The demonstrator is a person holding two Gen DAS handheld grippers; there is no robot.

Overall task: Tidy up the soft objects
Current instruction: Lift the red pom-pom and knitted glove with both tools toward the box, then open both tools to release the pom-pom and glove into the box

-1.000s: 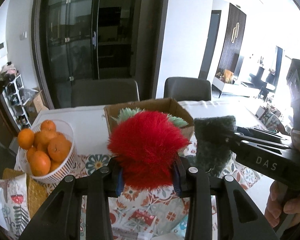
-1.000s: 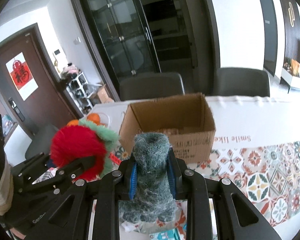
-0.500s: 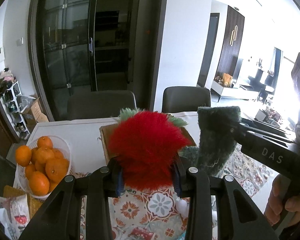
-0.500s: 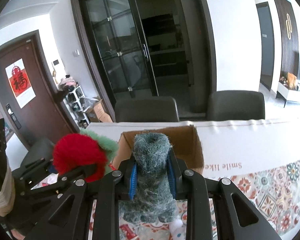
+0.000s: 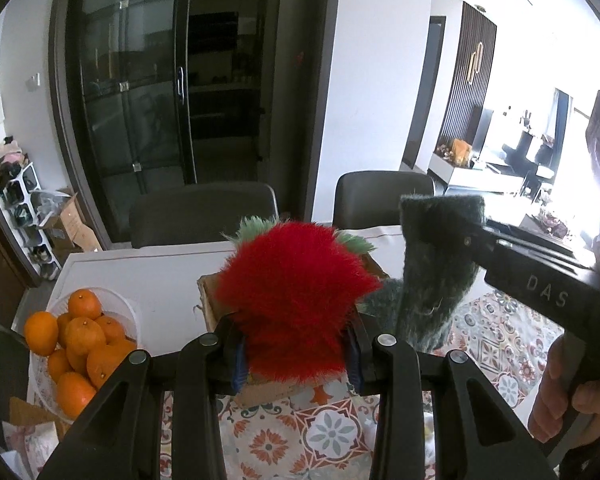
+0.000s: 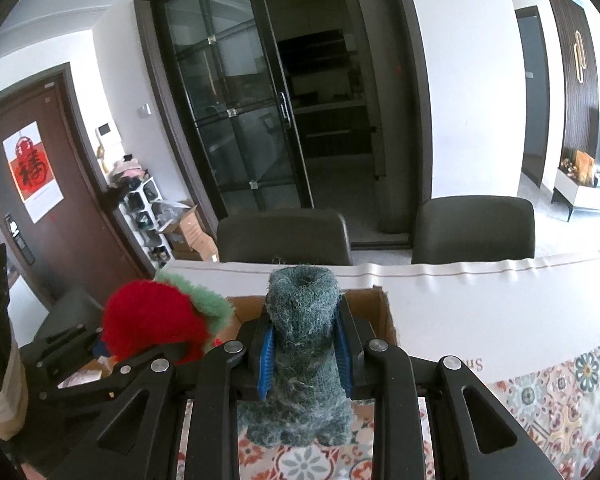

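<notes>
My left gripper point(image 5: 296, 354) is shut on a fluffy red plush with green tufts point(image 5: 296, 296), held in the air in front of the cardboard box point(image 5: 210, 300). The same red plush point(image 6: 152, 322) shows at the left of the right wrist view. My right gripper point(image 6: 302, 348) is shut on a dark green woolly toy point(image 6: 300, 344), whose lower part hangs below the pads. That green toy point(image 5: 436, 272) sits just right of the red plush in the left wrist view. The open box point(image 6: 380, 312) lies directly behind both toys; its inside is mostly hidden.
A white bowl of oranges point(image 5: 76, 344) stands at the table's left. A patterned tablecloth point(image 5: 496, 344) covers the near part, a white sheet point(image 6: 480, 292) the far part. Two dark chairs point(image 6: 284, 236) stand beyond the table. A person's hand point(image 5: 560, 400) holds the right gripper's handle.
Both grippers have risen and moved forward toward the box with their toys still held. The box now sits lower in both views and is largely hidden behind the toys.
</notes>
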